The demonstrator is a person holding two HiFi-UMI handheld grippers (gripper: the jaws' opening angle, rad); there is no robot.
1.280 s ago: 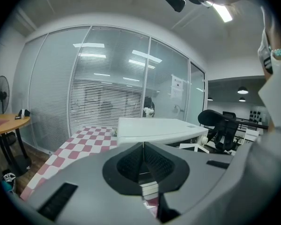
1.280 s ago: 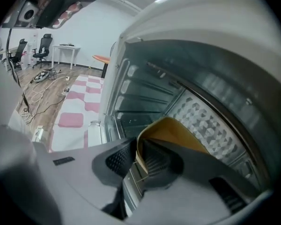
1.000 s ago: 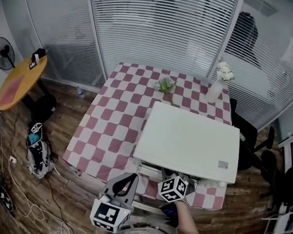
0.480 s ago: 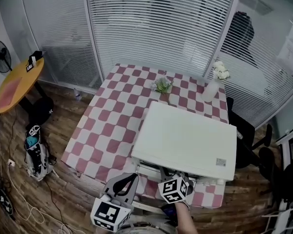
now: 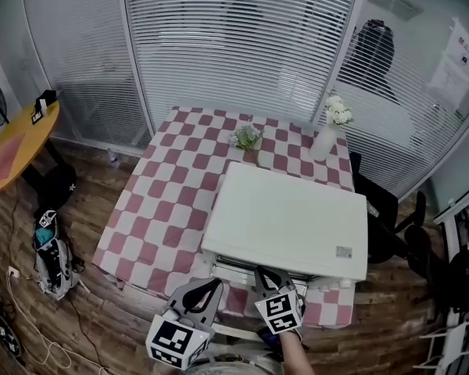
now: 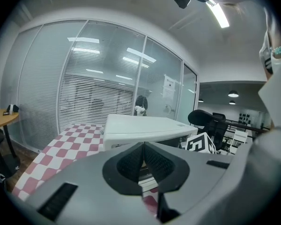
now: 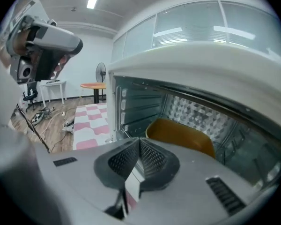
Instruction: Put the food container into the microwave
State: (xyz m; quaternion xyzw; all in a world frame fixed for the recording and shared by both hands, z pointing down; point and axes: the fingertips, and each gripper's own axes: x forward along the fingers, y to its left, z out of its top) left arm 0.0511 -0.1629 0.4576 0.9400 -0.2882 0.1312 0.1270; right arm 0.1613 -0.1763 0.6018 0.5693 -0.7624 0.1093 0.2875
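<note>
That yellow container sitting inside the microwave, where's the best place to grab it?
Take the yellow container by its near rim, probably, coming in level through the open front of the microwave. It sits inside the cavity, with walls and ceiling closing every other side, and the rim looks like the thin edge facing the opening.

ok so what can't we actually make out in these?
- Head view: the microwave cavity and door, hidden beneath its own top.
- Right gripper view: the food container contents; the camera sits too low to see inside.
- Head view: the sticker on the microwave top, too small to read.
</note>
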